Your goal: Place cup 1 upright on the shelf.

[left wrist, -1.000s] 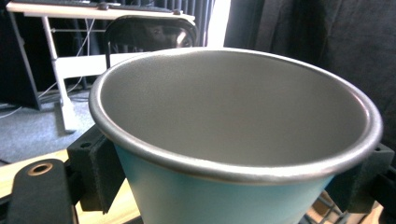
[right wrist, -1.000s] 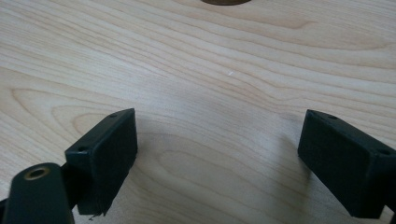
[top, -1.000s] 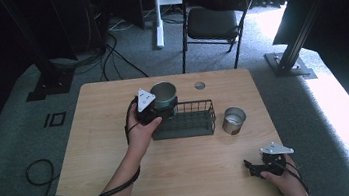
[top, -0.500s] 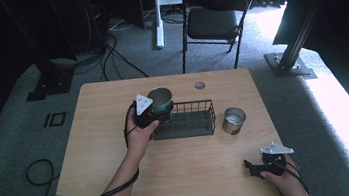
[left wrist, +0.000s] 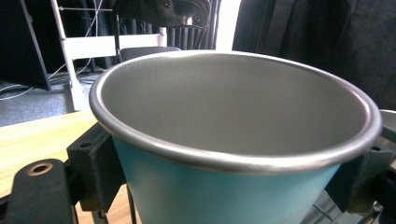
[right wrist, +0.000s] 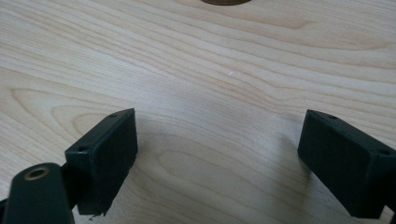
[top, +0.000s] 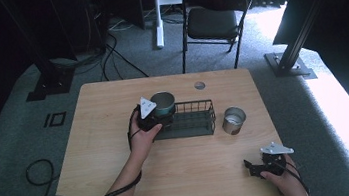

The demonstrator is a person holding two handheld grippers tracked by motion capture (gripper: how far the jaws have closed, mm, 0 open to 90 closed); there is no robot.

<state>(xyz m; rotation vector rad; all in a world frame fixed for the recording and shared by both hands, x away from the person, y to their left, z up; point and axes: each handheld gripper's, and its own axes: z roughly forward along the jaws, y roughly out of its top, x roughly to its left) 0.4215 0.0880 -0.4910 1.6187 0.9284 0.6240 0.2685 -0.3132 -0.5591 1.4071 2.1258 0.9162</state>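
My left gripper (top: 157, 116) is shut on a teal metal cup (top: 163, 102) with a grey inside, holding it upright at the left end of a black wire basket (top: 190, 119) in mid-table. I cannot tell whether the cup rests on the basket's floor. In the left gripper view the cup (left wrist: 224, 186) sits between the two black pads (left wrist: 95, 172), which press on its sides. My right gripper (top: 255, 167) lies near the table's front right edge. Its jaws stand open over bare wood (right wrist: 224, 140) with nothing between the pads (right wrist: 105, 156).
A silver metal cup (top: 233, 120) stands just right of the basket. A round cable hole (top: 199, 85) sits near the far edge of the wooden table (top: 122, 185). A black folding chair (top: 215, 17) stands beyond the table.
The left hand has sunk a little with the teal cup, bringing it lower at the basket's left end. The right gripper has kept still.
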